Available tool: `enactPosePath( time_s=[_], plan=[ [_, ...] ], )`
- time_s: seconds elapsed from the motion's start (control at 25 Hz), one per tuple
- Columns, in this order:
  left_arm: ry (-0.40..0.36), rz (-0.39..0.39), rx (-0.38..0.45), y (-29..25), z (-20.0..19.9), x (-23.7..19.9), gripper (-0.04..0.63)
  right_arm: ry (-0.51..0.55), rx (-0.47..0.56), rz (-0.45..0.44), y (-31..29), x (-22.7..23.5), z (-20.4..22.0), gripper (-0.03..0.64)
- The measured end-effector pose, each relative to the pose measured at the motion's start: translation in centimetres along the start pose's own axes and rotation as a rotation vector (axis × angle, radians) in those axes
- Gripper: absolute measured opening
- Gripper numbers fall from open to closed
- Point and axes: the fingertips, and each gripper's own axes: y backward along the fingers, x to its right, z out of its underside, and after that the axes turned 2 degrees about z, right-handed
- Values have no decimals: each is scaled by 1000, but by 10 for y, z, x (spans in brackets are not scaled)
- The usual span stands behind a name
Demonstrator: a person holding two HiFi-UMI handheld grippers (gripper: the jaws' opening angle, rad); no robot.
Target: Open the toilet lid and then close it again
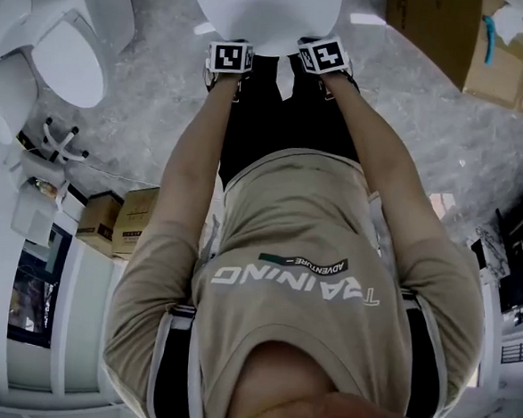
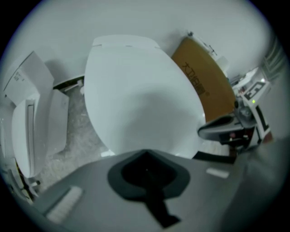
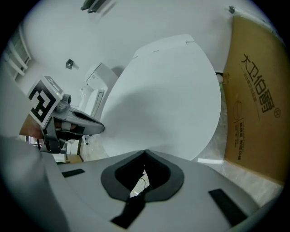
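Near the toilet lid [image 2: 140,90], left claw [image 2: 145,152] and right claw [image 3: 145,152] are pinched together, seen only in gripper views.

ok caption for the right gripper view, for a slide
Right hand-held gripper, shut, facing the closed toilet lid, cardboard box alongside.

toilet lid [image 2: 140,95] white | carton [image 3: 256,104] brown | floor [image 1: 161,107] seemingly grey-marbled

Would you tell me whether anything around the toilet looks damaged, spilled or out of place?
Nothing stands out: the toilet lid looks whole and clean, the floor shows no spill, and a cardboard box stands beside it.
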Motion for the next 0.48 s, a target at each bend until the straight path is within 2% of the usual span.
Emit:
enactPosePath(
  time_s=[0.08,0.12,0.2,0.32,0.48],
  plan=[
    [27,1,-55,-7,12,-1,5,-9,-10,8,-8,4,3,9],
    [22,-15,-57,-11,13,-6,5,-13,-14,13,-13,5,5,9],
    [-7,-37,-10,-21,3,-14,3,-22,-18,24,-23,9,8,9],
    [-25,-23,65,-36,-14,-15,5,-36,-21,43,-36,17,10,9],
    [-14,-10,56,-47,-12,-13,5,-49,-33,61,-44,23,15,9]
  ],
)
